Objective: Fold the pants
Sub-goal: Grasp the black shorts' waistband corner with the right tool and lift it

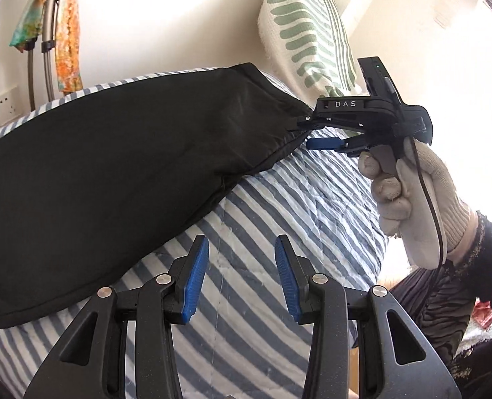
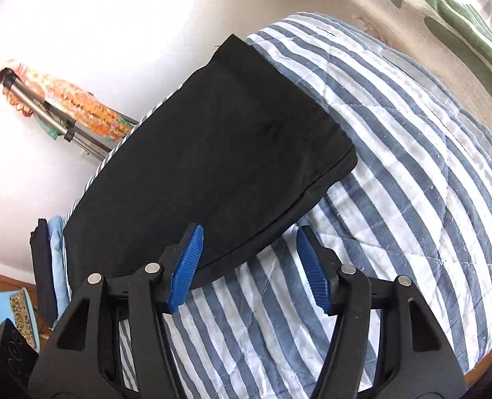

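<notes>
On the striped bed quilt (image 2: pixel 395 153): black pants (image 2: pixel 212 153) folded into a compact slab, lying flat, far edge near the quilt's far side by the wall.

Left gripper (image 1: pixel 242 272): jaws spread, nothing between the blue pads (image 1: pixel 196 279). Only striped quilt shows in the gap. Pants sit ahead and to the left of it in the left wrist view, their lower edge just left of the left pad, not touching as far as I can tell.

Right gripper (image 2: pixel 249 266): jaws spread, pads clear of fabric. In the right wrist view the near edge of the pants runs just behind the left pad tip and partly across the gap; quilt fills the rest. From the left wrist view the same gripper (image 1: pixel 307 133) sits at the pants' right-hand corner, one blue finger below the cloth edge, the black finger above it. The corner may still be brushing the upper finger; fisheye angle makes that hard to call. No pinch visible.

A gloved hand (image 1: pixel 409 193) grips the right gripper's handle, cable trailing down.

Green-and-cream patterned pillow (image 1: pixel 305 33) leans against the wall behind the bed. Metal rack (image 2: pixel 56 113) with orange floral cloth stands at the far left.
</notes>
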